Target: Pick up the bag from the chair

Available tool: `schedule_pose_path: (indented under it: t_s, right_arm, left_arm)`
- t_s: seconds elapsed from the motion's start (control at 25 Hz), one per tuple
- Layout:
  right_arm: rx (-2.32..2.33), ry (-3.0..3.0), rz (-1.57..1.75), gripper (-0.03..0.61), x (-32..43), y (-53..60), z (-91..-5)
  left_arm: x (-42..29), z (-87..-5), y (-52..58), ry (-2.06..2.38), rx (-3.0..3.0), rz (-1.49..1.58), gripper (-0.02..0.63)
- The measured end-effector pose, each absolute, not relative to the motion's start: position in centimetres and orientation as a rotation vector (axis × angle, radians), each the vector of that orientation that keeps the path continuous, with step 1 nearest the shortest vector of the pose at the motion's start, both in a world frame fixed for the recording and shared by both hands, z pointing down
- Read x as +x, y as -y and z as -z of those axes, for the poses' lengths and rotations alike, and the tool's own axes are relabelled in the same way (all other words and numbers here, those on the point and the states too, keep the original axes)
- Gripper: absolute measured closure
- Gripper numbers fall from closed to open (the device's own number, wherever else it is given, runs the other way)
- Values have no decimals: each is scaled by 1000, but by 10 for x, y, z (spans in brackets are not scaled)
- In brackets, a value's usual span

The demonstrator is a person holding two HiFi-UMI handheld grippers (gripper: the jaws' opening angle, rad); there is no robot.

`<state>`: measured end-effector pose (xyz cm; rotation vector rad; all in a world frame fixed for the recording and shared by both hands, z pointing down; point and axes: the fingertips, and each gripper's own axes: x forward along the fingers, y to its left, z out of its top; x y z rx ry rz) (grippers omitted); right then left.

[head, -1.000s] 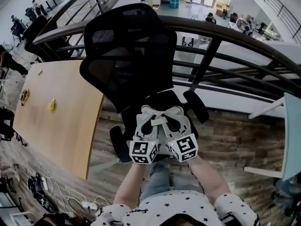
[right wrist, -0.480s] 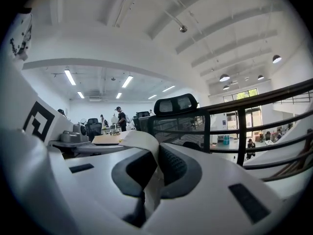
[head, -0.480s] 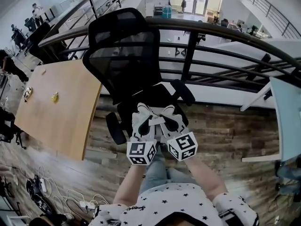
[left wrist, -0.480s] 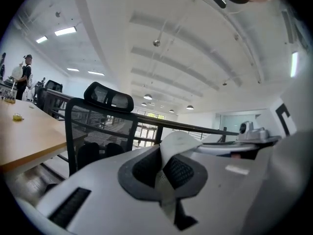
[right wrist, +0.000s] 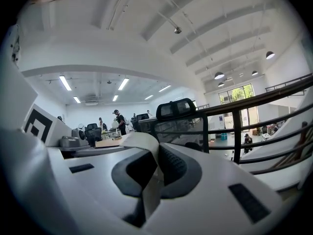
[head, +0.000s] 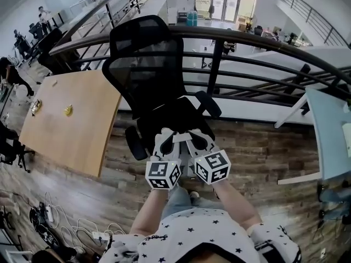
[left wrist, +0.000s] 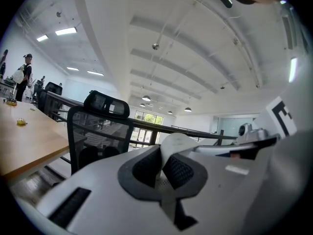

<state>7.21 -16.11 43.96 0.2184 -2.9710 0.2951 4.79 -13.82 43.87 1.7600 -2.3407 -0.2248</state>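
Note:
A black mesh office chair (head: 148, 64) stands by the railing, and its seat (head: 164, 116) shows bare ahead of my grippers. My left gripper (head: 166, 138) and right gripper (head: 198, 139) are side by side at the seat's near edge, joined by a white strap (head: 181, 138). In the left gripper view the left gripper (left wrist: 161, 168) is shut on the white strap (left wrist: 177, 142). The right gripper (right wrist: 156, 173) is likewise shut on the strap (right wrist: 144, 143). The bag's body is hidden below the grippers. The chair (left wrist: 98, 131) rises beyond the jaws.
A wooden desk (head: 71, 119) stands left of the chair. A dark curved railing (head: 247, 37) runs behind it over a lower floor. A pale table (head: 329, 130) is at the right. Cables (head: 49, 218) lie on the wood floor at lower left.
Both grippers, still together on the strap, have drawn back from over the seat toward the person. The chair now sits farther off in the head view.

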Motion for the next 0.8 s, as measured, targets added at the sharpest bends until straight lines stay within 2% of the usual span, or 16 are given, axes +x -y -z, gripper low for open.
schedule_pose_path:
  t_s: [0.8]
  right_arm:
    - [357, 2978, -382, 580, 194, 89, -426]
  left_arm:
    - [169, -422, 80, 2079, 2085, 164, 601]
